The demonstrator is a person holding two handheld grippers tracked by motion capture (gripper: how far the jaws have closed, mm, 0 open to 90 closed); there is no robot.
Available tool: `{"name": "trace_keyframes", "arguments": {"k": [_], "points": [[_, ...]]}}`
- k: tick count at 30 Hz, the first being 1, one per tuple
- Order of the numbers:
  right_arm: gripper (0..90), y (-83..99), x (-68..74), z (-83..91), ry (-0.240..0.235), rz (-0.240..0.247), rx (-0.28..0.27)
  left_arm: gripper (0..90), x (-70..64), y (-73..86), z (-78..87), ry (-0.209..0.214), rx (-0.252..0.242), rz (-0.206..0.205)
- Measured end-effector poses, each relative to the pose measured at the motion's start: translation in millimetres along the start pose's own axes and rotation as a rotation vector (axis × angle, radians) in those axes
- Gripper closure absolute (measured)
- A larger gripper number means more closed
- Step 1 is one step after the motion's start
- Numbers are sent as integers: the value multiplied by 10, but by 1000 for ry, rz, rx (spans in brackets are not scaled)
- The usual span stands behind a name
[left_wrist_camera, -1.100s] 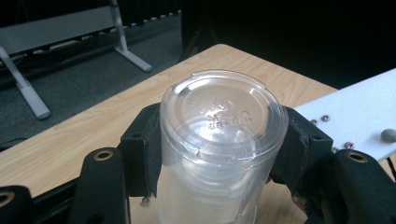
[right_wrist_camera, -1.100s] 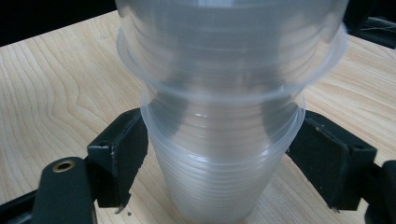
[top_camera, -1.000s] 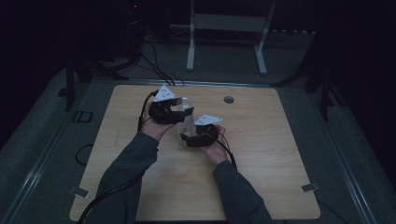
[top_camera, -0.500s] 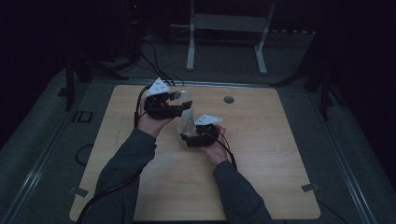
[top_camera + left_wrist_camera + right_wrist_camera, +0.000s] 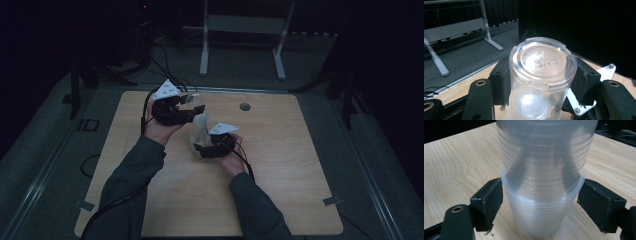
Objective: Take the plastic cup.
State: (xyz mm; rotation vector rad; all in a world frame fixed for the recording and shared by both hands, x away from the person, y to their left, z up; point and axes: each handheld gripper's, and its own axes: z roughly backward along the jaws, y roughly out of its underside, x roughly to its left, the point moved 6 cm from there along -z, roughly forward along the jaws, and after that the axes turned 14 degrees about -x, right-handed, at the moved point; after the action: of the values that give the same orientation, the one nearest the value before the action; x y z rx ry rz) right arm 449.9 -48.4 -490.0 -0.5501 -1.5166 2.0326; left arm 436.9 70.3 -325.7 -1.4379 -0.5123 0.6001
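Observation:
A stack of clear plastic cups stands upside down near the middle of the wooden table. My right gripper is shut on the lower part of the stack, with a pad on each side just below a cup rim. My left gripper is shut on the topmost cup, whose embossed base faces up. That cup sits tilted at the top of the stack, still sleeved over the cups below. The black pads press its sides.
A small round hole lies in the tabletop behind the cups. Beyond the far edge stands a metal frame, and cables run on the dark floor. The right gripper's white plate shows behind the top cup.
My left gripper has shifted a little left and up with the top cup, tilting it away from the stack. The right gripper has stayed in place on the lower cups.

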Motion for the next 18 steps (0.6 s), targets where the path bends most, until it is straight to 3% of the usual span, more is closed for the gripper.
{"name": "trace_keyframes", "arguments": {"k": [18], "points": [[185, -75, 23, 244, 13, 31, -24, 407, -108, -122, 157, 30, -8, -36]]}}
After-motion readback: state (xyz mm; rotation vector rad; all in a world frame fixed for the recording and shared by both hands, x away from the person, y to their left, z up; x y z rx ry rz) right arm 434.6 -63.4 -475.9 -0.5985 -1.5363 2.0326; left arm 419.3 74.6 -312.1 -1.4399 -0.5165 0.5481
